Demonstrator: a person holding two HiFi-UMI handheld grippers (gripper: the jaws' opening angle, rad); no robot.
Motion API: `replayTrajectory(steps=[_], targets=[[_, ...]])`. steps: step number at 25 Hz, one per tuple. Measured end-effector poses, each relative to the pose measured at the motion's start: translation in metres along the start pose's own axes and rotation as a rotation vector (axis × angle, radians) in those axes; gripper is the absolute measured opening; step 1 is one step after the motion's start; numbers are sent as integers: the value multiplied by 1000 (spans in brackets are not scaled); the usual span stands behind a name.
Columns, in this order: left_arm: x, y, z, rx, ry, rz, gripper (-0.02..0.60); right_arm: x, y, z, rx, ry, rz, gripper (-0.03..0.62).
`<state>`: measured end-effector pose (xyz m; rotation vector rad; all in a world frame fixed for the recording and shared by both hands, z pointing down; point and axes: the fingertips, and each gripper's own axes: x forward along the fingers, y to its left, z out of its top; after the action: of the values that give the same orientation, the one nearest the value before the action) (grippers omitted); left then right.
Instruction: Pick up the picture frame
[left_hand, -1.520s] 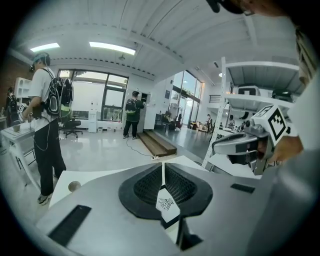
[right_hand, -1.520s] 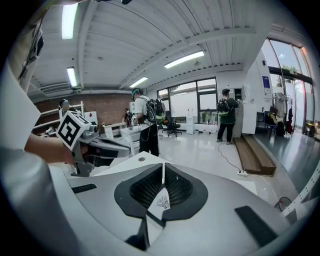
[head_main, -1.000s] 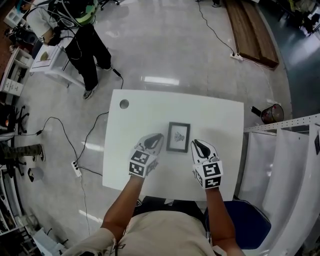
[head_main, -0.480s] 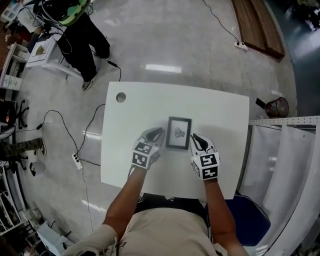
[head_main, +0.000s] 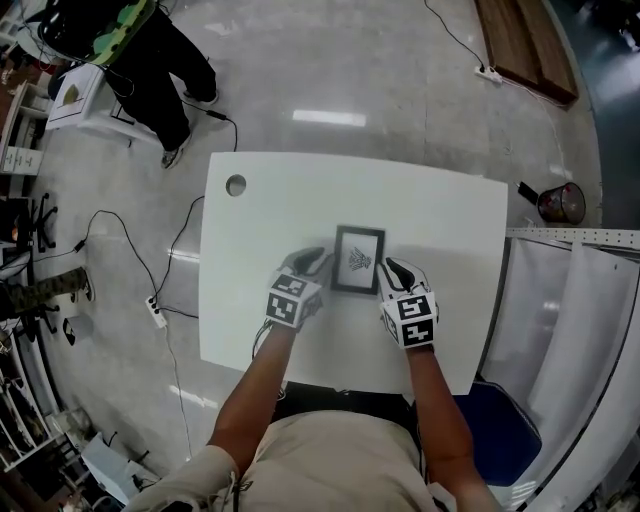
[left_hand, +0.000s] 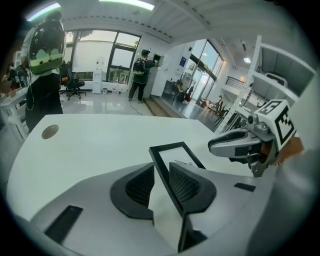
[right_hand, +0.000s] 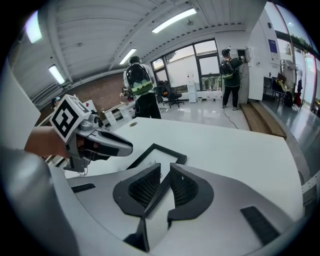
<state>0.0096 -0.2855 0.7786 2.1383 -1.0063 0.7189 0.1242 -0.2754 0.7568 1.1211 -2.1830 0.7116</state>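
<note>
A small black picture frame with a white print lies flat on the white table. My left gripper is at the frame's left edge. Its jaws are opening, and in the left gripper view the frame's left edge runs through the gap of the left gripper without being pressed. My right gripper is at the frame's right edge. In the right gripper view its jaws stand slightly apart around that edge of the frame. Each gripper sees the other across the frame.
The table has a round hole at its far left corner. A person stands on the floor beyond the table. Cables lie on the floor at the left. White shelving and a blue seat are at the right.
Both grippers have come down and forward to the frame's two side edges. The left gripper's jaws have parted around the left edge.
</note>
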Motion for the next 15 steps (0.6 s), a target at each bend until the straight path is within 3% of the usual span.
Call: replayTrajectory(steps=[3, 6, 15], targets=[[5, 1, -4, -3, 21, -5, 94, 6, -1, -6, 17, 16, 9, 32], [12, -1, -8, -7, 45, -15, 117, 11, -3, -12, 41, 33, 17, 103], [27, -3, -20, 9, 125, -33, 144, 24, -8, -23, 77, 68, 24, 103]])
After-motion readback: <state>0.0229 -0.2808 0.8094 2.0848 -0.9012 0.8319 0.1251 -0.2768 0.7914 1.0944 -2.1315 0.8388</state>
